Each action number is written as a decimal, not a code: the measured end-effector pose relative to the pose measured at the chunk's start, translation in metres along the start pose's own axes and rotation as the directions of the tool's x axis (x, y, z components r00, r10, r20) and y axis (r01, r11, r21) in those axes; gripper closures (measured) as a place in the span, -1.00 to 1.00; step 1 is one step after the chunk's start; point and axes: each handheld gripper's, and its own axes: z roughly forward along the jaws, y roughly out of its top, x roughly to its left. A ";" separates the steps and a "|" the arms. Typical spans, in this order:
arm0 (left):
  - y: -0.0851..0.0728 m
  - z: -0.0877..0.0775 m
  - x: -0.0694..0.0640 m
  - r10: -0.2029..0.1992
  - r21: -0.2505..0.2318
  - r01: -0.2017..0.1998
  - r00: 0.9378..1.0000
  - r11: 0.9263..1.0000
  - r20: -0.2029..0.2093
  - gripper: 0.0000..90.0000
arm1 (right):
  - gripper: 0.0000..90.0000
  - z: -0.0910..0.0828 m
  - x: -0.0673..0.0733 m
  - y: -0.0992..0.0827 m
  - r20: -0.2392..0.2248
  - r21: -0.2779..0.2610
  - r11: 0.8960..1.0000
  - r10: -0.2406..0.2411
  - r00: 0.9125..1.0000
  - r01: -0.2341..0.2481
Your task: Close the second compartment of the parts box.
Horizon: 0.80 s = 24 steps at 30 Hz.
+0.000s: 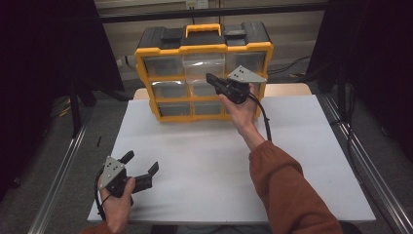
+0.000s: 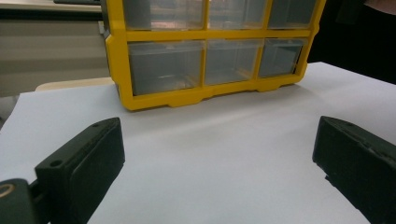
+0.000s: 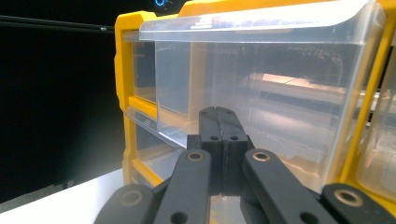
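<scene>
At the far edge of the table (image 1: 302,161), the yellow drawer cabinet (image 1: 146,73) is standing upright, its top-middle drawer (image 3: 261,79) jutting forward. The right gripper (image 1: 210,78), jaws pressed together (seen close in its own view), is nudging it; the left gripper (image 1: 141,165) is waiting wide open.

Organizer (image 2: 210,56) top beyond frame edge
</scene>
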 end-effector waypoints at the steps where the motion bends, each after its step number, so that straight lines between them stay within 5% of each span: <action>1: 0.000 0.000 0.000 0.000 0.000 0.000 1.000 1.000 0.002 -0.95 | 1.00 0.000 0.000 0.000 0.000 0.001 1.000 0.000 1.000 0.000; 3: 0.001 -0.001 0.001 0.020 0.007 -0.020 1.000 1.000 -0.014 -0.95 | 1.00 0.001 0.000 0.000 0.001 0.003 1.000 0.002 1.000 -0.002; 24: 0.001 -0.001 -0.001 0.003 -0.008 -0.003 1.000 1.000 -0.007 -0.95 | 1.00 0.006 -0.005 0.000 0.010 0.011 1.000 -0.004 1.000 0.004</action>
